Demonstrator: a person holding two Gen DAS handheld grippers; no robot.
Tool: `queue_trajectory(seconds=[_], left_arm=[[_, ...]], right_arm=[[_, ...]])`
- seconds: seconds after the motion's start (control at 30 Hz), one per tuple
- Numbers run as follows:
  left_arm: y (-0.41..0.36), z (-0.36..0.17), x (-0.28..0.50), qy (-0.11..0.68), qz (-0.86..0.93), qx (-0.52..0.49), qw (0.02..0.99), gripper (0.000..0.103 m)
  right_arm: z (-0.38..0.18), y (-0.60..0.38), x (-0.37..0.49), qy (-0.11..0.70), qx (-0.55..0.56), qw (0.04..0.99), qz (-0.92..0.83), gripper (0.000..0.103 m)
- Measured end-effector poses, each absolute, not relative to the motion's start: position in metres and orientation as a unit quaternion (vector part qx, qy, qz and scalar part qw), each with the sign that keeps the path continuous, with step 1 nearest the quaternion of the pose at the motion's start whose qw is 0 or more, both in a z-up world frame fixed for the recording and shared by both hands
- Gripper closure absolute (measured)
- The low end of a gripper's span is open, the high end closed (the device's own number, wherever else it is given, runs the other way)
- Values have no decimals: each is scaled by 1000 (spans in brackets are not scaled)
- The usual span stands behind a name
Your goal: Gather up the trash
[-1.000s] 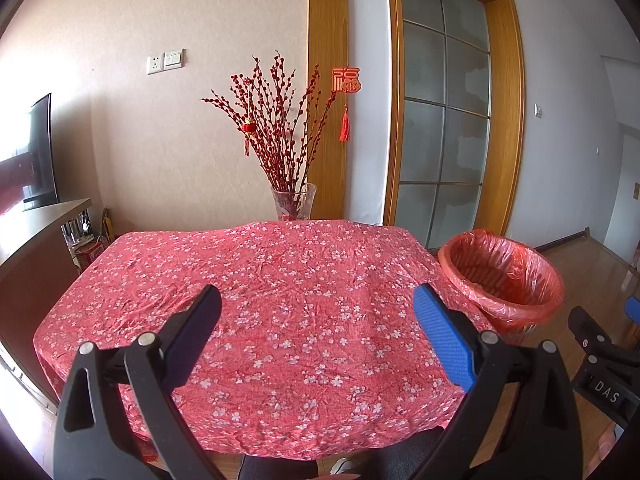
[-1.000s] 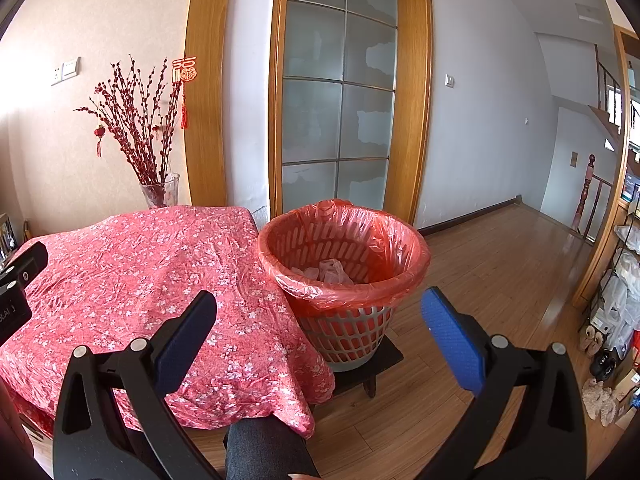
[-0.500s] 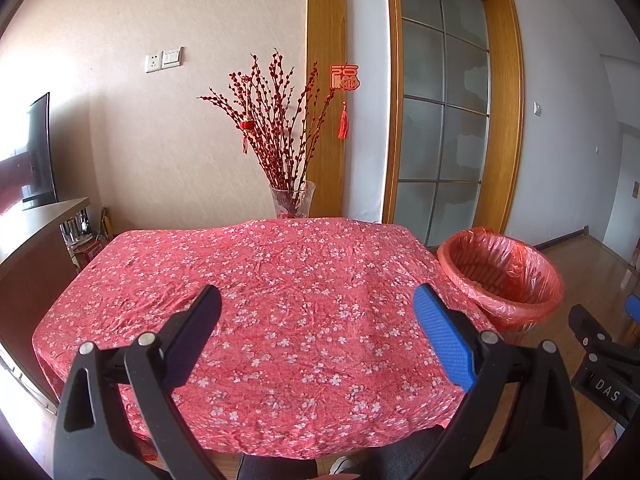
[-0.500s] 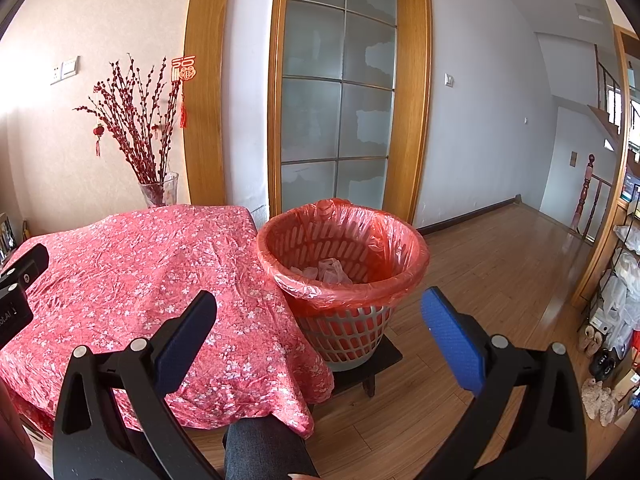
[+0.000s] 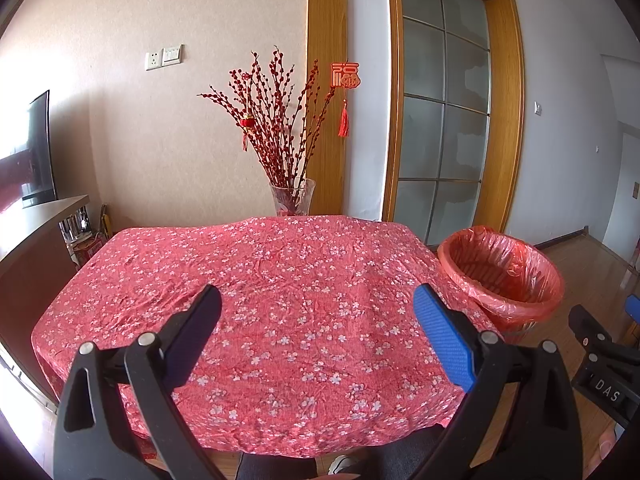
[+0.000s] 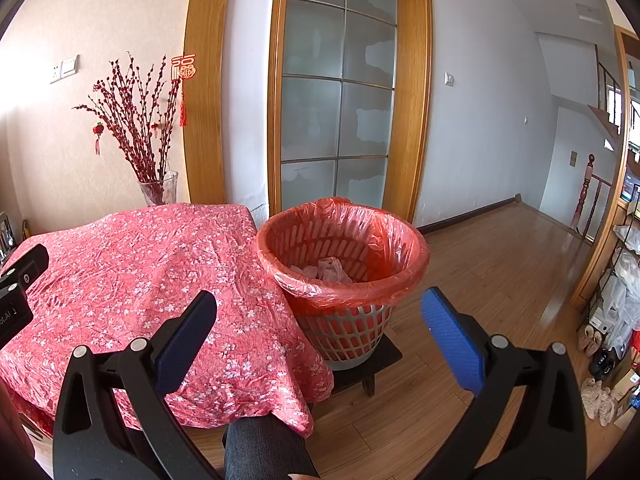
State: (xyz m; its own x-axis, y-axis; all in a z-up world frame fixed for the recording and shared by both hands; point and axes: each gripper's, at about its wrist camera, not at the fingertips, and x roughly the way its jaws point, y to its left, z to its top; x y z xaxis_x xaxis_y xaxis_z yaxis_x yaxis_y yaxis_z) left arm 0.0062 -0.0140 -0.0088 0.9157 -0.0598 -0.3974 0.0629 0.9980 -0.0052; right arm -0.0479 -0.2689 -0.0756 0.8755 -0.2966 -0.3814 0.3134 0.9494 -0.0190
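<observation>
A grey slotted bin with a red plastic liner (image 6: 344, 264) stands on a low dark stool at the table's right side; it also shows in the left wrist view (image 5: 504, 276). Crumpled pale plastic trash (image 6: 326, 270) lies inside it. My left gripper (image 5: 316, 322) is open and empty above the near part of the table with the red floral cloth (image 5: 280, 280). My right gripper (image 6: 318, 322) is open and empty, held in front of the bin and a little above the table's right corner (image 6: 192, 280). No loose trash shows on the cloth.
A glass vase of red twigs (image 5: 292, 196) stands at the table's far edge by the wall. A glass door (image 6: 336, 120) is behind the bin. Wooden floor (image 6: 500, 280) stretches right, with shelves and shoes (image 6: 600, 344) at the far right. A dark sideboard (image 5: 36, 248) is at left.
Both grippers have drifted slightly; the views shift a little downward. Both stay open and empty, and the bin and table have not moved.
</observation>
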Motion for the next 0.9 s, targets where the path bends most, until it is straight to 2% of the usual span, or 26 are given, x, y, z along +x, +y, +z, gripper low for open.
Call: queue_trajectory(seconds=[0.9], left_arm=[[-11,-13,9,209,-27,3,977,8]], right_arm=[[-80,-267,-49,196,21,967,-159,2]])
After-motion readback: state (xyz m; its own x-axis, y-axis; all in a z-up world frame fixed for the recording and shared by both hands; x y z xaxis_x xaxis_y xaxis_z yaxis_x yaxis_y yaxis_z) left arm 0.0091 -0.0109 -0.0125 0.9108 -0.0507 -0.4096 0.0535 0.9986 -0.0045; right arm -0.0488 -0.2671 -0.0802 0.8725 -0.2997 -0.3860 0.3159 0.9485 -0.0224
